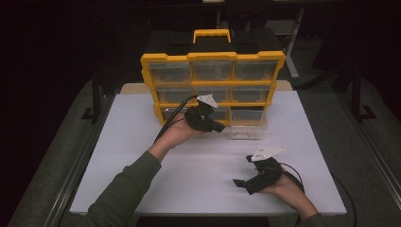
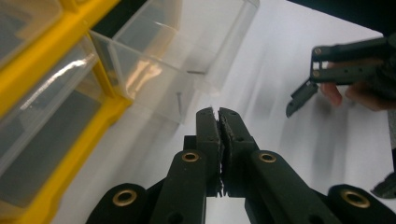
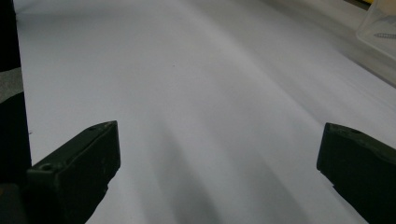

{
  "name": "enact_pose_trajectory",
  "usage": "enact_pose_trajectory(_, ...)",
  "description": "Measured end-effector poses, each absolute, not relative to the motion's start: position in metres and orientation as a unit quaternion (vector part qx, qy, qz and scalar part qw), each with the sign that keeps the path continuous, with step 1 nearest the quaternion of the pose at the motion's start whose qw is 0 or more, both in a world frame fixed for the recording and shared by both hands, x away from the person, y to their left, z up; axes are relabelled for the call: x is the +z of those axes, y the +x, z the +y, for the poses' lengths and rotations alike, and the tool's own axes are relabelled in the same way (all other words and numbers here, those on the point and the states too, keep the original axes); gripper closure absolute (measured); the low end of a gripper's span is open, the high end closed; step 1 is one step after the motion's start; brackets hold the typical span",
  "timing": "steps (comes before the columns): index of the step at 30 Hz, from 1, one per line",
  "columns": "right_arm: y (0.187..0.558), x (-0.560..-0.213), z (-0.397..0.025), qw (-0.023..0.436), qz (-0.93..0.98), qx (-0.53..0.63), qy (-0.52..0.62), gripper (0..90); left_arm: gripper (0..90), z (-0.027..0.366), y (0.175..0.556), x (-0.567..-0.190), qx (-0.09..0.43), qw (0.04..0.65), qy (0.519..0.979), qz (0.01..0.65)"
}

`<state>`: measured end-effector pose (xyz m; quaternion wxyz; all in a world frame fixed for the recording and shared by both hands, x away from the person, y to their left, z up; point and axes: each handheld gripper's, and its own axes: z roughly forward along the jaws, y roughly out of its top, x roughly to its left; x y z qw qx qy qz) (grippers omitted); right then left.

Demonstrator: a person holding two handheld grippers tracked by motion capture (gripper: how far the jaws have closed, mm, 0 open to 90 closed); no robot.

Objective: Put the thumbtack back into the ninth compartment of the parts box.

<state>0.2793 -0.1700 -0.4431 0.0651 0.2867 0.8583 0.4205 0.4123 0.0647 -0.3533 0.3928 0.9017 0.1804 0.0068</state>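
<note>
We see the left gripper (image 1: pixel 218 126) at frame centre in the high view, forearm reaching up from bottom left, wrist bent so the tool points right toward the pulled-out clear drawer (image 1: pixel 248 127). In the left gripper view its jaws are pressed together w/ nothing between them, tips just short of the drawer (image 2: pixel 187 56), which fills the upper middle there; we make out 1 thin dark item inside, too small to name. The right gripper (image 1: pixel 240 183) sits lower right in the high view, hand cupped under it near the table's (image 1: pixel 142 137) front edge, pointing left, well apart from the drawer. In the right gripper view its jaws stand wide apart, empty, over bare white table. Counts: 2 grippers, 1 yellow organizer (image 1: pixel 213 87) w/ 9 drawer bays in a 3x3 grid, 1 drawer pulled out at the bottom right bay.
</note>
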Motion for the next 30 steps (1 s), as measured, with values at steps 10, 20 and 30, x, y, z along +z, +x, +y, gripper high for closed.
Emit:
enact_pose_trajectory(10, 0.279, -0.443, -0.17, 0.065, 0.858, 0.421, 0.287, 0.0, 87.6, 0.046, 0.427, -0.336, 0.009, 0.4, 0.899, 0.177)
enact_pose_trajectory(20, 0.279, -0.443, -0.17, 0.066, 0.858, 0.423, 0.284, 0.0, 87.5, 0.023, 0.438, -0.334, 0.016, 0.394, 0.902, 0.175)
enact_pose_trajectory(30, 0.279, -0.443, -0.17, 0.065, 0.858, 0.423, 0.284, 0.0, 87.5, 0.006, 0.445, -0.35, 0.016, 0.384, 0.906, 0.178)
